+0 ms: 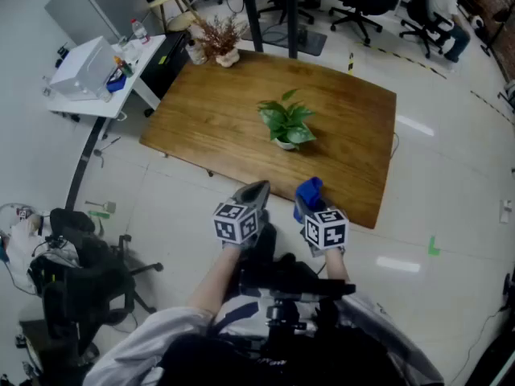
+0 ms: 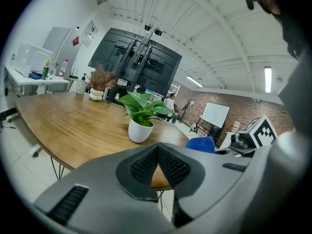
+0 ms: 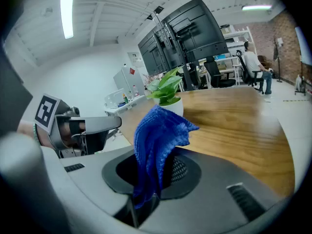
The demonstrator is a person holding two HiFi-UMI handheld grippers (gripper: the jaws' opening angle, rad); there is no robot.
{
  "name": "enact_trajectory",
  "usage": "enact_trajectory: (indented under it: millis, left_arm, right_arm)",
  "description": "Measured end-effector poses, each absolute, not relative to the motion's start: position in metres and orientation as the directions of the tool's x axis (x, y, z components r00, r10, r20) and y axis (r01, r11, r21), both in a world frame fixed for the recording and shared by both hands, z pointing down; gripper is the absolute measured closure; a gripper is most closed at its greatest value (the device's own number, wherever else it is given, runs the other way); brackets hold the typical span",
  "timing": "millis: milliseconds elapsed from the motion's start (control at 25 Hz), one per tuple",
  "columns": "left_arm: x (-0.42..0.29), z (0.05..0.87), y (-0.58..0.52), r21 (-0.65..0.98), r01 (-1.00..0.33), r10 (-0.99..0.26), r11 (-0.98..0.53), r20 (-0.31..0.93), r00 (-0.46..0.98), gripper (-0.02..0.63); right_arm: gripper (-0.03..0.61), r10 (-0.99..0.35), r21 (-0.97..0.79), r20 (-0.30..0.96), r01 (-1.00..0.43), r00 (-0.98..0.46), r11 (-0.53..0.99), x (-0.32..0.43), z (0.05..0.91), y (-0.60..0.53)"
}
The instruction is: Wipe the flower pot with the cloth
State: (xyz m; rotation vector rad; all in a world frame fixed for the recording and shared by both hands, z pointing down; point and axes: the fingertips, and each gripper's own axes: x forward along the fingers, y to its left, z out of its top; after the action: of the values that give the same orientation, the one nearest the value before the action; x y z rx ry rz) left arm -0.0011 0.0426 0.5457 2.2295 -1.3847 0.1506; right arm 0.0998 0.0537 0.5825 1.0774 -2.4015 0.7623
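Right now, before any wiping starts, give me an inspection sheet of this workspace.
Surface: wooden table, bare apart from two plants.
Job's things: white flower pot with a green plant, upright near the table's middle, touched by neither gripper; blue cloth held in the right gripper.
Clutter: dried plant at the table's far corner.
Grippers: left gripper has its jaws together with nothing between them; right gripper is closed on the cloth. Both are at the table's near edge.
Cables: nothing seen on the table.
Surroundings: white side table with bottles at left, office chairs beyond, a seated person far right.
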Motion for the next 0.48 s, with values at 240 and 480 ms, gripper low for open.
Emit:
enact_trajectory:
  millis: [240,480]
  left_arm:
    - [-0.005,0.560,0.002,0.372,-0.864,-0.801,-0.340,0.367,0.473,0.614]
    - [-0.023,0.569,-0.048,0.378,-0.855,-0.773,-0.356,0.395,0.496,0.614]
  right_arm:
    - [0.503,-0.570,-0.223,0.586,-0.791,-0.576,0.569,0.110,0.584,0.010]
    - [0.503,-0.580,-0.164,0.620,-0.810,-0.529,0.564,0.107,0.581,-0.039]
